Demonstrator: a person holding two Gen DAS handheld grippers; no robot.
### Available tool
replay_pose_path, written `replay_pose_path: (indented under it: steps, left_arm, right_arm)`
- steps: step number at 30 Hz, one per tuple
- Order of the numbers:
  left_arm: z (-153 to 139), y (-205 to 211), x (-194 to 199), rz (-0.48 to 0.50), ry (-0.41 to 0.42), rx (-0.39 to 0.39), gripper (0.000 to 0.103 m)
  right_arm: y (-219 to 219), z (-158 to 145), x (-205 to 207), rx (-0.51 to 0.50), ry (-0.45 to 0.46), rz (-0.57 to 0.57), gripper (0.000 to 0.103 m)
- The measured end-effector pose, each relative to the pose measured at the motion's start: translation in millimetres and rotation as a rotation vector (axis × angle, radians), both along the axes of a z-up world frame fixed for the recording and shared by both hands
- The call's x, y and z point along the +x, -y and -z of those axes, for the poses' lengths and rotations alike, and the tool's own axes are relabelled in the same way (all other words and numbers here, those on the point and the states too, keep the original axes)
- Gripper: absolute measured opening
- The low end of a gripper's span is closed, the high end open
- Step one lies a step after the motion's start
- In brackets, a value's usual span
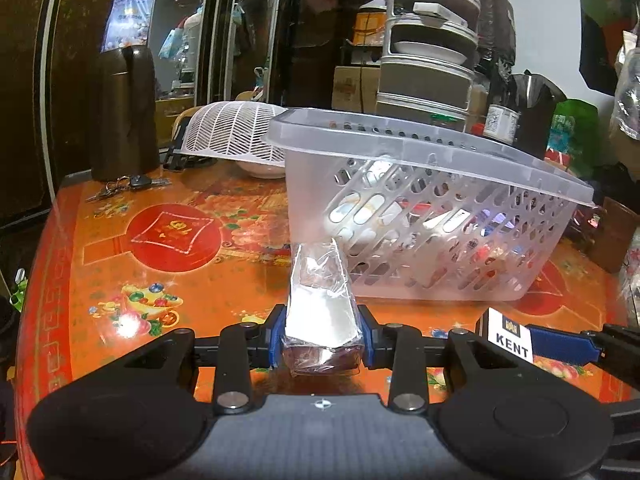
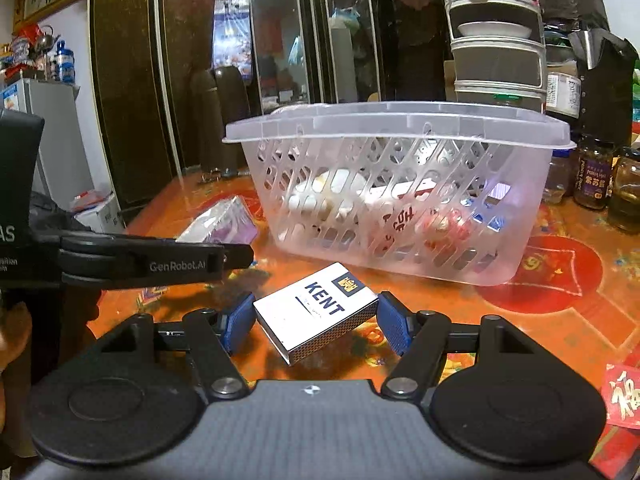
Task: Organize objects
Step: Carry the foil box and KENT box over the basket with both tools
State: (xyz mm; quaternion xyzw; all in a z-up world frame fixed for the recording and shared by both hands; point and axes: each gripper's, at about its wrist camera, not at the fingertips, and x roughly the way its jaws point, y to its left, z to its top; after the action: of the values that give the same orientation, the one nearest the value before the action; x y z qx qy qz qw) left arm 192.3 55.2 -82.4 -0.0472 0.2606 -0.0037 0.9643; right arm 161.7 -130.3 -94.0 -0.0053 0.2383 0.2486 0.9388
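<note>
My left gripper (image 1: 323, 340) is shut on a cellophane-wrapped silver box (image 1: 320, 304) and holds it just in front of the clear plastic basket (image 1: 472, 156); that box also shows in the right wrist view (image 2: 224, 224). My right gripper (image 2: 316, 320) has its blue pads on both sides of a white KENT matchbox (image 2: 316, 312), touching it low over the table; the matchbox also shows in the left wrist view (image 1: 508, 336). The basket (image 2: 400, 128) holds several small packs and boxes.
The orange and red patterned table (image 1: 160, 264) carries a brown thermos (image 1: 124, 112), keys (image 1: 128, 186), a white slotted cover (image 1: 236, 132) over a bowl, and jars (image 2: 596, 172) at the right. A stacked steamer (image 1: 428, 60) stands behind the basket.
</note>
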Motion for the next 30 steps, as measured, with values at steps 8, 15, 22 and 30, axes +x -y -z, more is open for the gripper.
replay_pose_path:
  steps: [8,15,22,30]
  left_arm:
    - [-3,1,-7,0.021,0.027,-0.011,0.039]
    - [-27,8,-32,0.080,0.054,-0.023,0.039]
    - [-86,14,-55,0.131,0.104,-0.025,0.039]
    - [-150,33,10,0.155,0.066,-0.048,0.039]
  right_arm:
    - [22,-9,-18,0.041,0.037,0.016,0.069]
    - [71,-43,-43,0.097,0.107,0.053,0.069]
    - [94,-91,-36,0.108,0.151,0.037,0.069]
    - [75,-144,39,0.027,0.093,0.029,0.069]
